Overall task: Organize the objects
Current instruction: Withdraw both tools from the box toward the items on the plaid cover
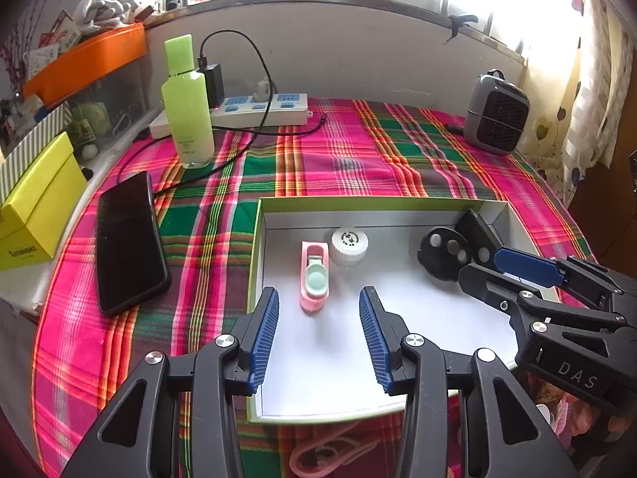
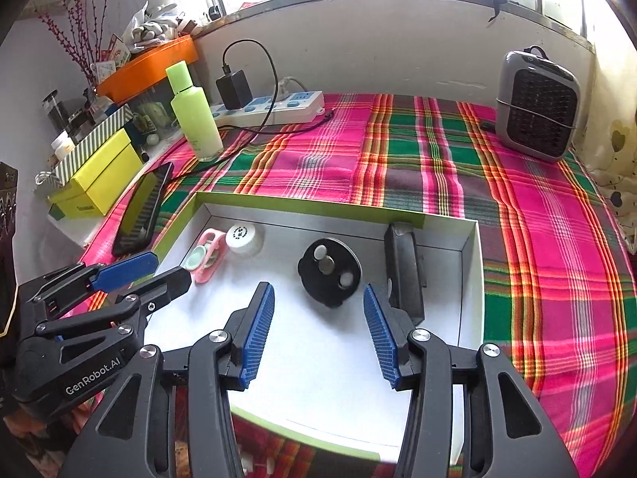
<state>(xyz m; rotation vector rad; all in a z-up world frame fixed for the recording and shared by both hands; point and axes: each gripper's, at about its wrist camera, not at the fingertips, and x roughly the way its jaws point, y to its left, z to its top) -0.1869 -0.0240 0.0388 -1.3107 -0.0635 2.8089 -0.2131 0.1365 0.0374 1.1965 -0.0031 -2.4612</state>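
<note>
A shallow white box with a green rim (image 1: 254,247) (image 2: 473,263) lies on the plaid cloth. Inside lie a pink case with a mint lid (image 1: 314,277) (image 2: 207,257), a white round cap (image 1: 349,245) (image 2: 245,239), a black disc with silver dots (image 1: 442,253) (image 2: 329,271) and a black rectangular piece (image 2: 402,271). My left gripper (image 1: 318,298) is open and empty just short of the pink case. My right gripper (image 2: 318,298) is open and empty just short of the black disc.
Outside the box on the cloth are a black phone (image 1: 129,243), a green bottle (image 1: 187,103), a power strip with charger and cable (image 1: 258,109) and a grey heater (image 1: 495,113). Yellow boxes (image 1: 36,207) and an orange tray (image 1: 87,59) stand at the left.
</note>
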